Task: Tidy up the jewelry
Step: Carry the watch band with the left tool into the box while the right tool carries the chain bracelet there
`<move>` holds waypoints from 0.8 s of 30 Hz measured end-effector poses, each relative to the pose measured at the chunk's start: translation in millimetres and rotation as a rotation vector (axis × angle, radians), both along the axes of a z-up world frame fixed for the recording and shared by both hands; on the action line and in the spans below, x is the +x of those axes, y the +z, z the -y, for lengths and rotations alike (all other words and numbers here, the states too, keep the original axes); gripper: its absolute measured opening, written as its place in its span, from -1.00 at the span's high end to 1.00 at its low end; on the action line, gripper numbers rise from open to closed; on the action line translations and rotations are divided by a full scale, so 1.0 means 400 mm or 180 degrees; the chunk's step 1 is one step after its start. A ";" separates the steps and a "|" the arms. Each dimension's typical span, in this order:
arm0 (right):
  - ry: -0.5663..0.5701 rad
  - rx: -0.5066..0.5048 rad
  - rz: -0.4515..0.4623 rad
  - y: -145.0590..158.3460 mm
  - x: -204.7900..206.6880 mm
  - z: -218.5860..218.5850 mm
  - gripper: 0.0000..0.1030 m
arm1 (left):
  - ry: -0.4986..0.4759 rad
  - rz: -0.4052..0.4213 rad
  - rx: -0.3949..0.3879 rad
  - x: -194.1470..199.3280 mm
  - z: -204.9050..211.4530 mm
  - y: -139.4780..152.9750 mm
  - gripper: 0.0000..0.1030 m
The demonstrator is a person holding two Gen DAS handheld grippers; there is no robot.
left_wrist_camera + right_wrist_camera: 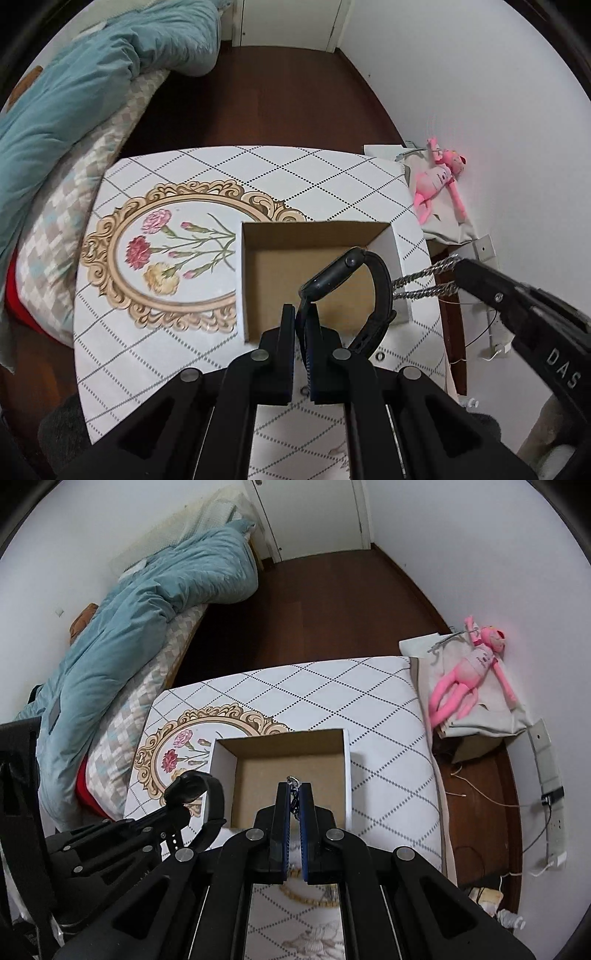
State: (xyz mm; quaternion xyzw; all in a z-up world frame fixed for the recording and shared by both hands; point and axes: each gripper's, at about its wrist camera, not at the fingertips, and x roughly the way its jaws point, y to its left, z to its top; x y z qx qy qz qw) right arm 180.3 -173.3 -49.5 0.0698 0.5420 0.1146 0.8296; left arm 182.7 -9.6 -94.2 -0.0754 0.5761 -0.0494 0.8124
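A: Two grippers, two catches. In the left wrist view the left gripper (303, 317) pinches the strap of a black smartwatch (334, 275), whose face tilts above the open cardboard box (255, 280) at the frame's centre.

B: And the right gripper (294, 794)?

A: Its own view shows the jaws pressed together on a silver chain (294, 792), only a few links and a clasp peeking out between the blue pads, above the box (225, 775). The left view shows what that one hides: the chain (424, 282) hanging in two strands from the right gripper's tip (458, 275) at the right edge, beside the box's right wall.

B: Anything only the right view gives?

A: A beaded bracelet (295, 884) lying on the worktop (388, 738) at the bottom centre, partly behind the gripper. The watch (194, 786) appears at lower left, just left of the box. Both views show the pink plush toy (469, 679) by the wall.
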 end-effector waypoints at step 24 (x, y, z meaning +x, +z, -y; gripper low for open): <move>0.0042 -0.0833 -0.0386 -0.200 0.112 -0.014 -0.49 | 0.0313 0.0040 0.0381 0.073 -0.086 -0.114 -0.99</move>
